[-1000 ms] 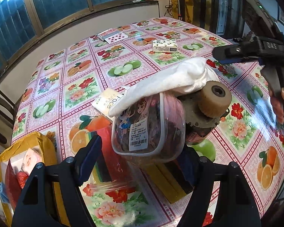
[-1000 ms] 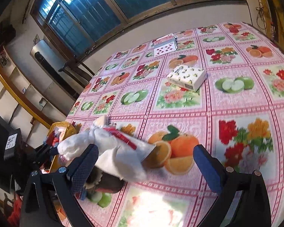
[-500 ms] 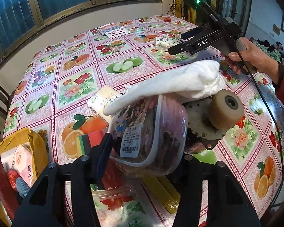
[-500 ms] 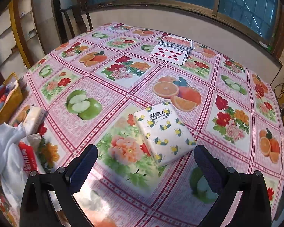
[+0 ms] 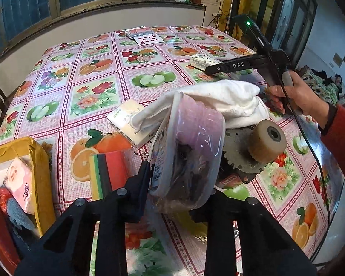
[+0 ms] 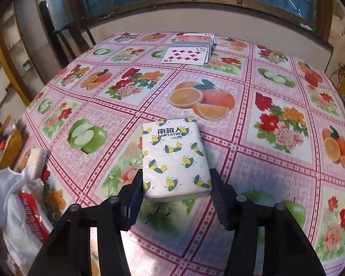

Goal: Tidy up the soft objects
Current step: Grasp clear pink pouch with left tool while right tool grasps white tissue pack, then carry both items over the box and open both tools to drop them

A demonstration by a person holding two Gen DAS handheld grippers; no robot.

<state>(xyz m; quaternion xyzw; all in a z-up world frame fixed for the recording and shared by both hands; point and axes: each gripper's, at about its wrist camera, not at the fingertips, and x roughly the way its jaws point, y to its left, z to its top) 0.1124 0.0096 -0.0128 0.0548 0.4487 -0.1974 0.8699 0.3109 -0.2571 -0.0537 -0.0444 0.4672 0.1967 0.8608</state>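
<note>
Tissue pack [image 6: 175,158], the lemon-printed one, is lying flat on the tablecloth [image 6: 276,105] with its near end sitting between the fingers [image 6: 220,197] of the right gripper [image 6: 176,193]; the jaws are standing a little wider than the pack, flanking its sides, and whether the pads are touching the wrapper I cannot tell, so nothing looks clamped yet. That straddling, end-on approach is making sense for a soft pack: closing across the narrow width should squeeze it without letting it fold. On the other side, the left gripper [image 5: 179,184] is closing its fingers [image 5: 140,184] on the clear plastic tub [image 5: 191,154], which is tilting with its dark contents showing through the wall; it is probably being pinched by the wall so that one hand can keep it while the other is fetching. Further out, a white cloth [image 5: 218,101] is draping over the tub's top and over a metal part with a tan roller [image 5: 266,141], a second tissue pack [image 5: 131,122] is lying just behind, and striped sponges [image 5: 108,174] are sitting beside the tub. At the left table edge a yellow box [image 5: 40,174] is already holding soft packets, which is likely where the lemon pack is heading.
</note>
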